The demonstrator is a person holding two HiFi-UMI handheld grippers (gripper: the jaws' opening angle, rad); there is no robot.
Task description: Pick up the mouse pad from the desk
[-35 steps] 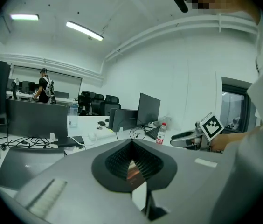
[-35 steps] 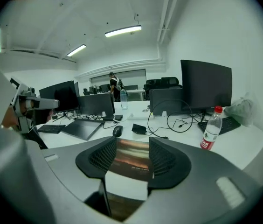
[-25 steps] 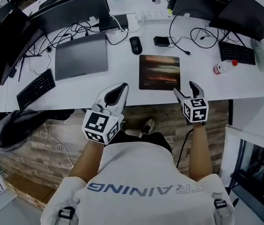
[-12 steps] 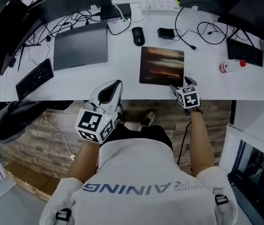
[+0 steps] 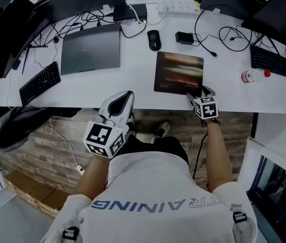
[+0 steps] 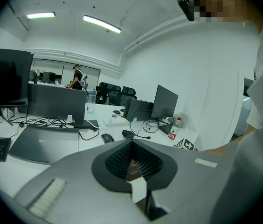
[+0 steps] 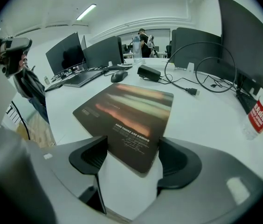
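1. A black keyboard (image 5: pixel 40 82) is lying at an angle near the front left corner of the white desk (image 5: pixel 138 75). A closed grey laptop (image 5: pixel 91 48) is sitting just to its right, further back, with loose cables trailing behind it.
2. The left gripper (image 5: pixel 128 94) is hanging at the desk's front edge, in front of the laptop. Its jaws are clenched tip to tip with nothing between them. Its marker cube is facing up over the person's lap.
3. A black mouse (image 5: pixel 154 39) is sitting behind the middle of the desk, just off the mouse pad's rear left corner. A small black adapter (image 5: pixel 185 37) is resting to its right with a cable running off toward the right.
4. The mouse pad (image 5: pixel 179 73) is lying flat on the desk, right of the middle and close to the front edge. It is dark, with blurred orange and pale streaks across it and small white print near its front right corner.
5. The right gripper (image 5: pixel 200 91) is reaching in over the front edge at that front right corner. Its jaws are standing apart, released, one on each side of the corner. The corner is poking into the gap between them, and the pad is resting on the desk, not lifted.
6. A plastic bottle (image 5: pixel 254 76) with a red cap is sitting near the front right of the desk, well apart from the pad. A second black keyboard (image 5: pixel 270 61) is lying just behind it.
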